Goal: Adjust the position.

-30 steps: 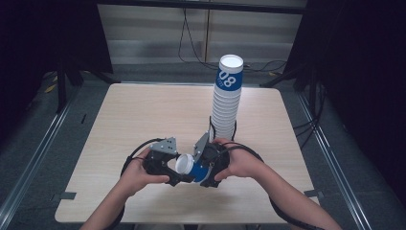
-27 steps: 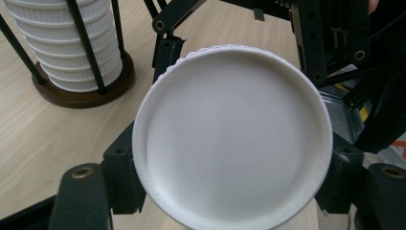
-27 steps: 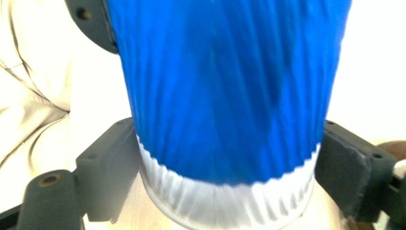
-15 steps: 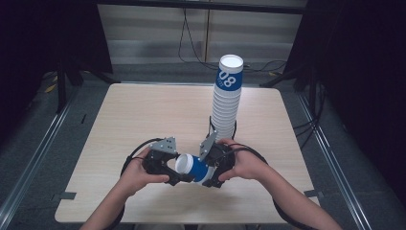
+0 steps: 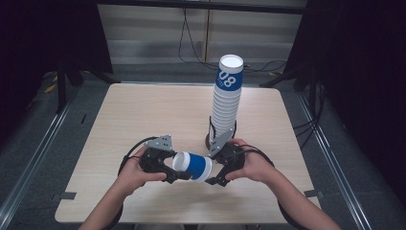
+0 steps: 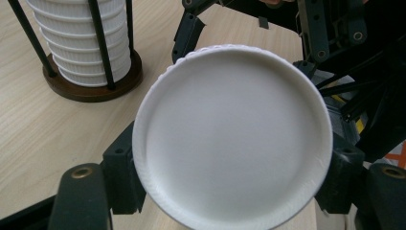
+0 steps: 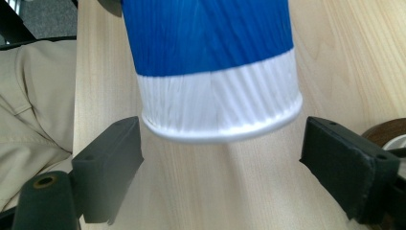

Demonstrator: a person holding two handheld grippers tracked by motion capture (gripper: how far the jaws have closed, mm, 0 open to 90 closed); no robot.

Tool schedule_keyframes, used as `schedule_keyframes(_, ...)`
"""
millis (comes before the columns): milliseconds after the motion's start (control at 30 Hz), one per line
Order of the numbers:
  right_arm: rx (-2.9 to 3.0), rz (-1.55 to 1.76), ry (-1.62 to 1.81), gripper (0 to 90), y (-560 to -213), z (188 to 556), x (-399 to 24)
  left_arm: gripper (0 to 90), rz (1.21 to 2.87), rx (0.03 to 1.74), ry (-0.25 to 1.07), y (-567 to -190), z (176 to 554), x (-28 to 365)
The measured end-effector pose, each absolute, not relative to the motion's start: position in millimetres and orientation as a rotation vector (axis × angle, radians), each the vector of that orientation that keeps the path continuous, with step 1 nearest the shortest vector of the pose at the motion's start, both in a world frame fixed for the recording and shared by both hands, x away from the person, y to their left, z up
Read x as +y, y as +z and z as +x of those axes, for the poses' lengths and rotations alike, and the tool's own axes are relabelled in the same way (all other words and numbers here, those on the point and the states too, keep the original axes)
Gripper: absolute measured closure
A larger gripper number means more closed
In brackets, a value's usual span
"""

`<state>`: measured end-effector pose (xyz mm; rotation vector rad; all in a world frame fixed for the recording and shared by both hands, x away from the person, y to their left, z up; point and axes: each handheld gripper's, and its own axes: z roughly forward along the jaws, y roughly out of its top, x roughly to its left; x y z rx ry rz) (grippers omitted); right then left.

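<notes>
Paper cup [image 5: 192,166]: blue wall with a white ribbed band at one end, white rolled rim, plain white bottom disc. Lying on its side just above the tabletop [image 5: 143,115], low in the centre of the high view, stretched between the two grippers, white end toward the left of the frame and blue body toward the right.

Left gripper [image 5: 167,168] at lower centre-left of the high view, held in the left hand [image 5: 131,172], grey plate on top, aimed toward the right of the frame. Fingers [image 6: 122,172] clamped on the cup from both sides; in the left gripper view, white round face of the cup [image 6: 232,136] close to the lens, black fingers pressed against its lower left and lower right edge.

Right gripper [image 5: 214,176] at lower centre-right of the high view, held in the right hand [image 5: 251,163], aimed toward the left of the frame. Fingers [image 7: 110,163] spread wide; in the right gripper view, white-banded end of the cup [image 7: 215,72] hanging between them at the top of the frame, a clear gap on each side, no contact.

Tall stack of cups [image 5: 225,103] in a dark-based holder just behind the right gripper, right of centre in the high view; same stack [image 6: 81,43] at the upper left of the left gripper view.
</notes>
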<state>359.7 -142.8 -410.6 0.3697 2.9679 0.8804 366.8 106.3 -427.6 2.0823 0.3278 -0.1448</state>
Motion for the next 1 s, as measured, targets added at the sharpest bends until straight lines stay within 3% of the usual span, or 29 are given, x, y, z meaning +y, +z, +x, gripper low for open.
schedule_keyframes(1000, 2.855, 0.462, 1.081, 13.3, -421.5, 350.2, -156.0, 27.9, 2.042, 0.381, -0.146, -423.8, 370.3, 114.2)
